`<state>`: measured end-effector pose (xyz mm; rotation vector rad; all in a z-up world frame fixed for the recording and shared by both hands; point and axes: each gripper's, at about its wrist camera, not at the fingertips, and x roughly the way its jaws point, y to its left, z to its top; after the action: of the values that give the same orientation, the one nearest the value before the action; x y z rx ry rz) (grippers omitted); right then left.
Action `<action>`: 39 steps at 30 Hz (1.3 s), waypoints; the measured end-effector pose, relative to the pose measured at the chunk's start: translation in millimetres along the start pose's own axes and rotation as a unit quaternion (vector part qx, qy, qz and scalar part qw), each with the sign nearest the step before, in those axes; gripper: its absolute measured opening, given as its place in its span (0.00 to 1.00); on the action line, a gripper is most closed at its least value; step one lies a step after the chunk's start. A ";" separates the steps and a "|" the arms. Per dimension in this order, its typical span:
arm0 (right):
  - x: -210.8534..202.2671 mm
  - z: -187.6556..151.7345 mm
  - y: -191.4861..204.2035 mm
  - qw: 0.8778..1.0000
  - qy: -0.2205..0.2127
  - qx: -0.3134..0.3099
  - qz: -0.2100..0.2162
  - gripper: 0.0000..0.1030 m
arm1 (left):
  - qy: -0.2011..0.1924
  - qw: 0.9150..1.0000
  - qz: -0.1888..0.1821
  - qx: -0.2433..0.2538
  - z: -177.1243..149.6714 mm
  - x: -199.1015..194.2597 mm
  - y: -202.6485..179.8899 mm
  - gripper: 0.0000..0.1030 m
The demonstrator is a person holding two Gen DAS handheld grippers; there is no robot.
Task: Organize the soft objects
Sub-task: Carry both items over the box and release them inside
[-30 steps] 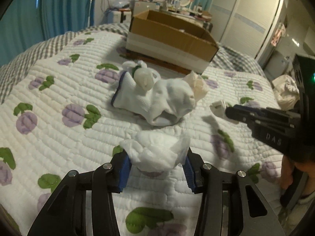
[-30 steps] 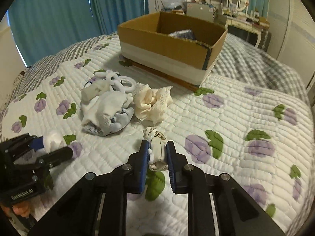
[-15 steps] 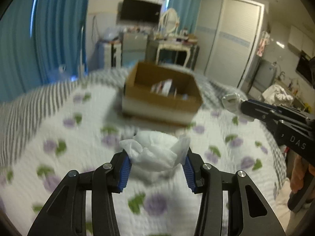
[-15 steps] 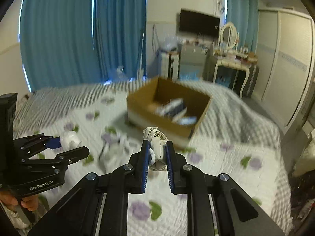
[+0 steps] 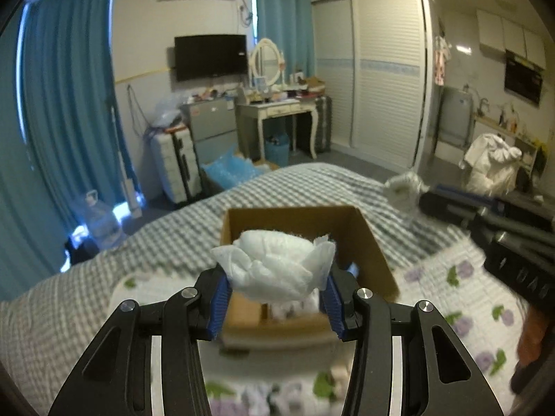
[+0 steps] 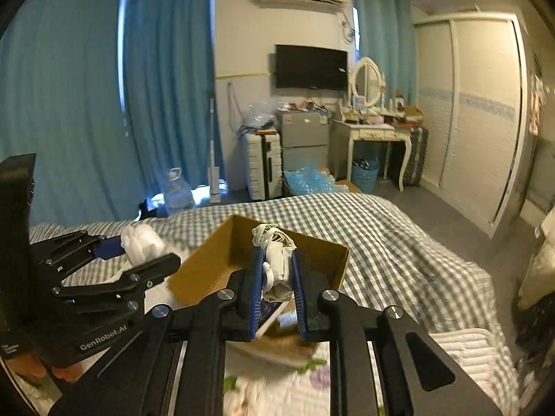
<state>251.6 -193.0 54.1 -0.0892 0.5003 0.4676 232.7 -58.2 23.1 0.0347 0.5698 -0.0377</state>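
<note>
**A:** Looking at the left wrist view, the left tool (image 5: 275, 300) is held up level above the bed (image 5: 86, 298), pointing straight at the open cardboard box (image 5: 374, 253). Its blue pads (image 5: 219, 296) are clamped on a puffy white cloth bundle (image 5: 275, 268), which sits in the air in front of the box opening, not touching it.

**B:** Same deal on the other side. The right tool (image 6: 275, 293) is squeezed tight on a smaller off-white knotted bundle (image 6: 274, 253), with the knot sticking up above the pads. It's hovering over the near edge of the box (image 6: 222, 256), angled slightly down toward the inside.

**A:** So both tools sit side by side, the left one a bit back and to the left. From the right wrist view you can see the left tool (image 6: 138, 253) from the side, bundle poking out the front.

**B:** Yep. There's stuff already lying in the box, something white and something dark-striped maybe, but it's blurry and half hidden behind the pads, so I can't really tell what. The box sits on the bed where the checked blanket (image 6: 399, 242) meets the floral quilt (image 5: 464, 298).
</note>
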 end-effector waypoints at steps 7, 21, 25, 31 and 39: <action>101.0 -15.1 -21.6 0.998 0.048 0.020 -0.029 0.15 | 0.036 0.999 -0.029 0.006 -0.8 81.1 19.0 0.44; 110.7 -23.8 -46.9 0.997 0.038 0.067 -0.016 0.51 | 0.030 0.999 0.026 0.029 0.2 97.9 17.3 0.85; 60.0 -2.7 -43.5 0.998 0.019 0.051 -0.033 0.57 | 0.004 0.999 0.021 0.031 12.7 47.3 18.1 0.85; -38.9 26.1 -17.4 0.999 -0.020 0.016 -0.043 0.80 | -0.060 0.998 0.009 0.027 32.0 -57.1 19.7 0.86; -141.5 15.9 29.5 0.999 -0.043 -0.019 -0.012 1.00 | -0.087 0.995 0.020 0.036 12.6 -152.2 26.0 0.94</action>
<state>135.6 -221.6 137.0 -0.1114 0.4056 0.4553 112.6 -28.8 116.4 0.1121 0.3941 -0.0211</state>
